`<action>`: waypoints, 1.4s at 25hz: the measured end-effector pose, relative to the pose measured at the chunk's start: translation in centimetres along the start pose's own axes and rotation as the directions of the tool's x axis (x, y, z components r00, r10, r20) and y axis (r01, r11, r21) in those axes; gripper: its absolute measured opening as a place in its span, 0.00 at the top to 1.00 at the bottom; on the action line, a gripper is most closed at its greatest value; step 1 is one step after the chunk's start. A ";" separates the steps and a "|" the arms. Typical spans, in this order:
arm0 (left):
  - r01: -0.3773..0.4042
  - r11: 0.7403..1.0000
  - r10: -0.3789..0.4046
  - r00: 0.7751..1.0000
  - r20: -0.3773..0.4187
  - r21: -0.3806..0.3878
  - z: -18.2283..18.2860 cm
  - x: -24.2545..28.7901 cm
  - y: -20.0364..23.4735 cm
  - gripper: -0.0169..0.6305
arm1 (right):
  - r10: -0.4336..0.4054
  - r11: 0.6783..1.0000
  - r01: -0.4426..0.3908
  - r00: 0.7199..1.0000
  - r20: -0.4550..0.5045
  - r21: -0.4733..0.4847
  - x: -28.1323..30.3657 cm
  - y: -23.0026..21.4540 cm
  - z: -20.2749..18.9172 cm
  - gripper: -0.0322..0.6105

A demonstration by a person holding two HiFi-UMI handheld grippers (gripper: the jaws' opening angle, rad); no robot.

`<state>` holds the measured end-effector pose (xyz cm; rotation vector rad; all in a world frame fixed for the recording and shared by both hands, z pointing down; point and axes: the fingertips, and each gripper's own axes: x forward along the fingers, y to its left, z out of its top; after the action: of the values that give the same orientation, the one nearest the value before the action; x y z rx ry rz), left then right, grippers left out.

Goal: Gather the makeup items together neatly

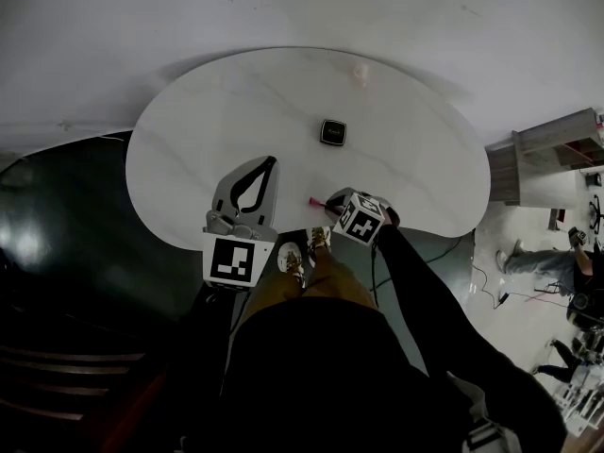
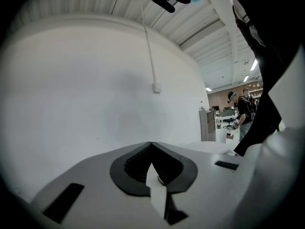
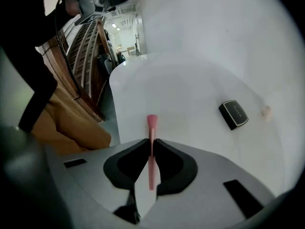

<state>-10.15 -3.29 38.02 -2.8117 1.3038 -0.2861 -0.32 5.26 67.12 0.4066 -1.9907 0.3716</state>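
A slim pink makeup stick point(image 3: 152, 124) lies near the front edge of the white oval table point(image 1: 217, 130). My right gripper point(image 3: 151, 141) points steeply down with its jaws shut on the stick's shaft, and the flared pink end pokes out past the tips. In the head view that gripper point(image 1: 332, 201) shows with the pink tip point(image 1: 315, 200) beside it. A black square compact point(image 1: 332, 132) point(image 3: 233, 114) rests mid-table. A small pale item point(image 1: 360, 74) point(image 3: 266, 111) sits farther back. My left gripper point(image 1: 271, 161) point(image 2: 151, 144) hovers level over the table's front left, shut and empty.
The table's front edge runs just under both grippers, with my feet point(image 1: 302, 253) below it. Dark flooring lies to the left. A cabinet point(image 1: 552, 159) and a standing person point(image 1: 547, 262) are off to the right. A plain white wall fills the left gripper view.
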 end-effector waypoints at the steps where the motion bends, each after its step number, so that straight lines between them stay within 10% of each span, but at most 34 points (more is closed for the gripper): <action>1: 0.003 1.000 -0.003 1.000 0.000 0.000 0.0 0.0 -0.2 0.95 | -0.016 1.000 0.016 1.000 0.025 0.012 -0.4 -0.2 0.4 0.85; 12: 0.026 1.000 -0.026 1.000 0.017 0.012 1.3 1.7 -1.3 0.95 | -0.258 0.923 0.135 0.912 0.319 0.360 -7.6 -7.0 4.4 0.85; 23: 0.010 0.999 -0.011 1.000 0.024 0.032 2.6 4.7 -2.2 0.95 | -0.468 0.780 0.197 0.813 0.347 0.594 -11.7 -14.8 1.6 0.85; 35: -0.040 0.999 0.040 0.999 -0.002 0.037 3.0 9.4 -2.1 0.95 | -0.506 0.681 0.162 0.809 0.299 0.714 -10.8 -21.5 -0.5 0.85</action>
<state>-2.04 -9.20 36.71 -2.7523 1.3389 -0.3102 14.00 -12.43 59.38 1.4480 -2.1295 0.8003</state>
